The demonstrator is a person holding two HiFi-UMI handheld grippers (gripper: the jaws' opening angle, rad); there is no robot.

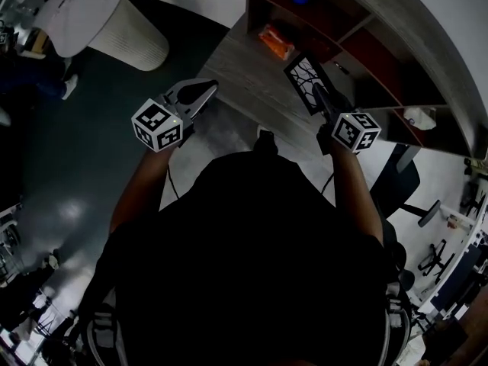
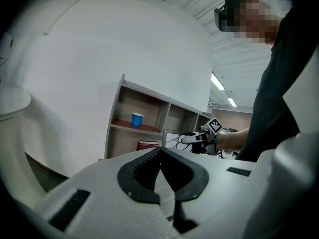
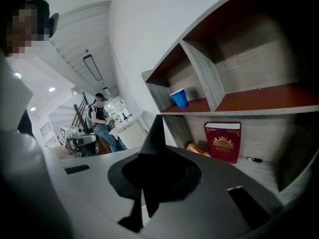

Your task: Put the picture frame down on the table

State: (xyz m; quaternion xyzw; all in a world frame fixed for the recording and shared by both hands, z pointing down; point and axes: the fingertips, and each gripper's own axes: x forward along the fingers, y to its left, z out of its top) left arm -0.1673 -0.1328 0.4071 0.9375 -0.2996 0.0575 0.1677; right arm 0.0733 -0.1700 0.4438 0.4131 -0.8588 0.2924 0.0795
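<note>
Picture frame (image 1: 301, 75) not yet down: right gripper (image 1: 319, 94) clamped tight on its edge, holding it tilted over far counter (image 1: 244, 75); left gripper (image 1: 204, 91) closed, empty.

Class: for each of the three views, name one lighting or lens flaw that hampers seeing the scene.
Head view: underexposed, the person's torso near black, the shelf unit edge bowed by the lens. Left gripper view: the white wall washes out, corners vignetted. Right gripper view: the picture frame is a featureless black silhouette.
</note>
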